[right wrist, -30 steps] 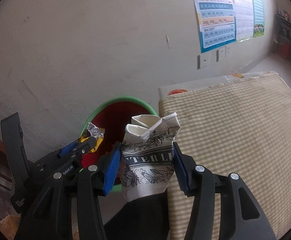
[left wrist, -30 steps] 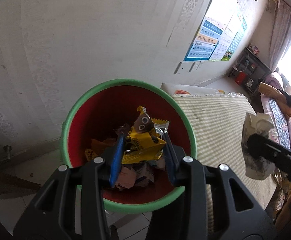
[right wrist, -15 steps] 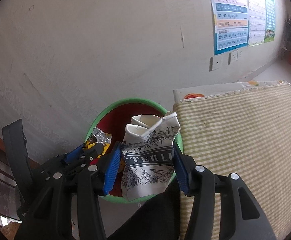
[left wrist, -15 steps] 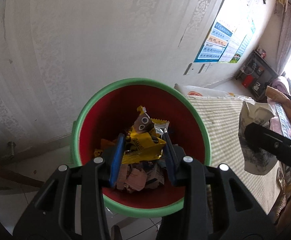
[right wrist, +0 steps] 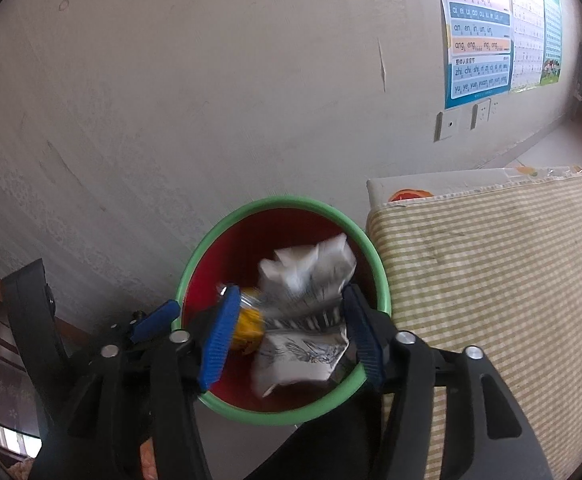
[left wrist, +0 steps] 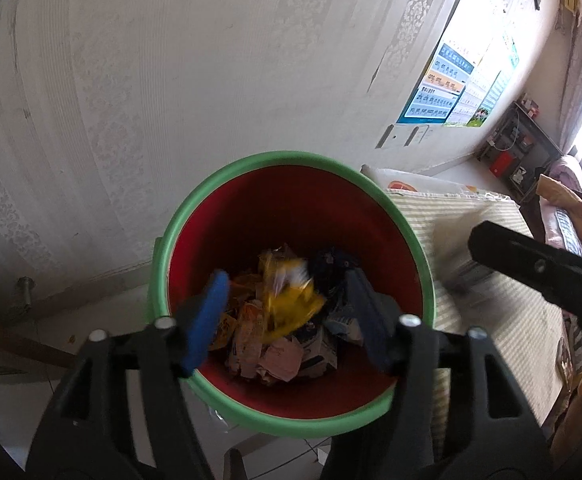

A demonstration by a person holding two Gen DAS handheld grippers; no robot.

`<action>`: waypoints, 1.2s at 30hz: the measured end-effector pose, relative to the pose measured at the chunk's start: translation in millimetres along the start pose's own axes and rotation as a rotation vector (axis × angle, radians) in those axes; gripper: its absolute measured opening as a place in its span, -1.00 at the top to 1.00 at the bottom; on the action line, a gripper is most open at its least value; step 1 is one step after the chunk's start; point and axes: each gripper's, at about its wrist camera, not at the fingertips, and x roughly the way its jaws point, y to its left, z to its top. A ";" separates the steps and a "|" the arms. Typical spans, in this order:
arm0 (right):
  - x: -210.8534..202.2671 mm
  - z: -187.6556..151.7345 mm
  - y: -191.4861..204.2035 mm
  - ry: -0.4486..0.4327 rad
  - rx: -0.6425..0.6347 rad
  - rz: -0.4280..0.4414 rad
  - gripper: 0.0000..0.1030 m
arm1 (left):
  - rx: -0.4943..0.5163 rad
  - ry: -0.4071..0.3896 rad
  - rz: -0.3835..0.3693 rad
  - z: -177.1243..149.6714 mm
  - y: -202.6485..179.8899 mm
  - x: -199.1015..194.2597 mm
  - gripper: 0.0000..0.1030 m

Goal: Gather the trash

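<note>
Left gripper point(left wrist: 287, 320): fingers spread wide, nothing between them; yellow wrapper point(left wrist: 287, 304) blurred, apparently dropping free above the heap inside the bin point(left wrist: 179, 220).

Right gripper point(right wrist: 291, 332): fingers parted, printed paper carton point(right wrist: 307, 312) blurred between them, apparently loose; contact cannot be told. Poised over the bin mouth, near its right rim.

Advice: keep both releases centred over the opening, clear of the green rim; withdraw straight up.

Carton: crumpled, white, black botanical print. Bin: red inside, beside striped mat point(right wrist: 491, 280).
</note>
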 end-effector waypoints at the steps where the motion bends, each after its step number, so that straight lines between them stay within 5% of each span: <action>1: -0.7 0.2 -0.7 -0.002 0.001 0.000 -0.10 | 0.001 0.000 0.001 -0.2 0.3 -0.4 -0.18; 10: -48.7 -13.8 -38.9 -0.104 0.063 -0.054 -0.30 | 0.109 -0.071 -0.078 -1.4 -41.1 -22.4 -0.34; 16: -118.5 -34.1 -89.4 -0.249 0.145 -0.233 -0.62 | 0.231 -0.146 -0.254 -1.8 -114.2 -46.6 -0.57; 20: -169.6 -43.5 -114.4 -0.370 0.183 -0.373 -0.80 | 0.336 -0.265 -0.335 -1.6 -169.6 -75.0 -0.87; 26: -229.5 -67.1 -132.7 -0.589 0.211 -0.507 -0.87 | 0.434 -0.496 -0.277 -9.4 -227.2 -111.3 -0.90; 30: -246.1 -79.6 -140.5 -0.645 0.231 -0.555 -0.87 | 0.398 -0.486 -0.284 -15.4 -231.4 -115.8 -0.90; 36: -264.8 -95.8 -149.9 -0.689 0.266 -0.613 -0.87 | 0.321 -0.461 -0.179 -14.2 -214.1 -109.1 -0.90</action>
